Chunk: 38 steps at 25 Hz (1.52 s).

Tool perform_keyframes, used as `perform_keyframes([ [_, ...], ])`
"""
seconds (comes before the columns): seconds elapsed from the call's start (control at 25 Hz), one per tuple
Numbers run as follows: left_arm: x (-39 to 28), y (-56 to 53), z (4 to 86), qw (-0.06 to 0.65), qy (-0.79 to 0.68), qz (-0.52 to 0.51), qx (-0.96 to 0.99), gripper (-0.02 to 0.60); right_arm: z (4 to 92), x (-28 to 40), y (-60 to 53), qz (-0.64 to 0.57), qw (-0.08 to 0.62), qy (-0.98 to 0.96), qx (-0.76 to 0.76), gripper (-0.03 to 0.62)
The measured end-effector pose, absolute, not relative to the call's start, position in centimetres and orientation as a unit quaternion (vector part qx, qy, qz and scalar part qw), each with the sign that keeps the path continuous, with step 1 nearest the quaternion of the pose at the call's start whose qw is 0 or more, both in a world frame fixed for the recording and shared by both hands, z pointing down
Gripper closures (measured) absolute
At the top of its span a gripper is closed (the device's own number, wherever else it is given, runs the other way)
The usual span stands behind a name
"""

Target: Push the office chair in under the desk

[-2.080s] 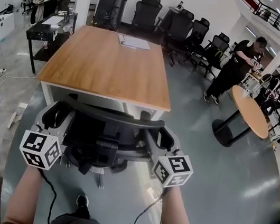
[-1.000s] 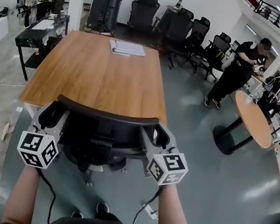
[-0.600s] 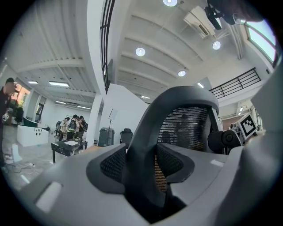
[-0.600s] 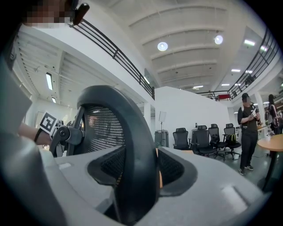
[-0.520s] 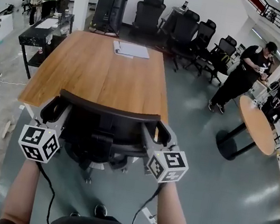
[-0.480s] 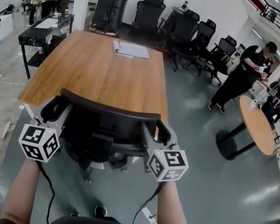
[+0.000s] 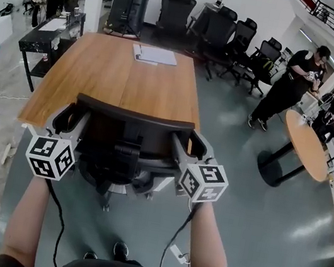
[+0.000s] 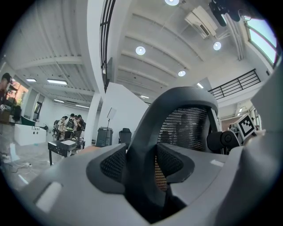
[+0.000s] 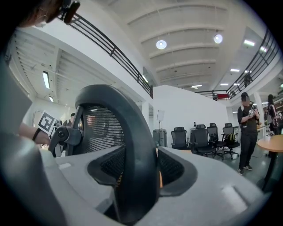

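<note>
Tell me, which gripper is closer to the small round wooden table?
Right. The right gripper grips the black mesh office chair on the round wooden table's side; the left gripper grips the chair's opposite side, farther away.

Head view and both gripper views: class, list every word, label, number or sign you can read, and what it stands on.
No readable text anywhere.
Papers on the desk: too small to read.
Left marker cube and right marker cube: black-and-white square patterns, no letters or numbers.
</note>
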<state>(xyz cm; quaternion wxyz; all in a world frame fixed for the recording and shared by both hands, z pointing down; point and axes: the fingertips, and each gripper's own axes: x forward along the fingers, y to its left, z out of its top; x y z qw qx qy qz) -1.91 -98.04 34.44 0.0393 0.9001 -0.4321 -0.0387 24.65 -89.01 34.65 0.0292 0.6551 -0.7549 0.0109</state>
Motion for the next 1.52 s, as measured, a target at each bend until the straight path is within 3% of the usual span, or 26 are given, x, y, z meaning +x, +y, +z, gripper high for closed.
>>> perform_keyframes([
  [0.56, -1.9, -98.5, 35.2, 0.027, -0.414, -0.033, 0.909, 0.348, 35.0, 24.9, -88.9, -0.009, 0.016, -0.742, 0.67, 0.382],
  [0.72, -3.6, -97.7, 35.3, 0.016, -0.429, -0.031, 0.903, 0.26, 34.4, 24.5, -87.5, -0.034, 0.027, -0.729, 0.683, 0.353],
  [0.8, -4.7, -96.6, 35.2, 0.014, -0.434, -0.034, 0.9, 0.262, 34.2, 24.0, -86.2, -0.037, 0.031, -0.725, 0.687, 0.352],
  [1.08, -6.7, -91.2, 36.5, 0.018, -0.419, -0.032, 0.907, 0.34, 33.7, 21.1, -81.4, -0.037, -0.013, -0.71, 0.703, 0.362],
  [1.2, -6.6, -88.6, 37.3, 0.029, -0.398, -0.033, 0.916, 0.431, 34.1, 18.8, -79.5, -0.035, -0.018, -0.71, 0.703, 0.39],
  [1.28, -6.3, -86.6, 37.8, 0.034, -0.38, -0.034, 0.924, 0.493, 34.9, 17.2, -78.2, -0.029, -0.021, -0.71, 0.703, 0.421],
  [1.36, -5.9, -84.6, 38.6, 0.043, -0.359, -0.031, 0.932, 0.511, 36.1, 15.7, -76.7, -0.014, -0.024, -0.709, 0.705, 0.443],
  [1.52, -6.2, -81.8, 41.6, 0.069, -0.327, -0.009, 0.942, 0.551, 39.6, 12.9, -73.5, 0.027, -0.012, -0.696, 0.717, 0.569],
])
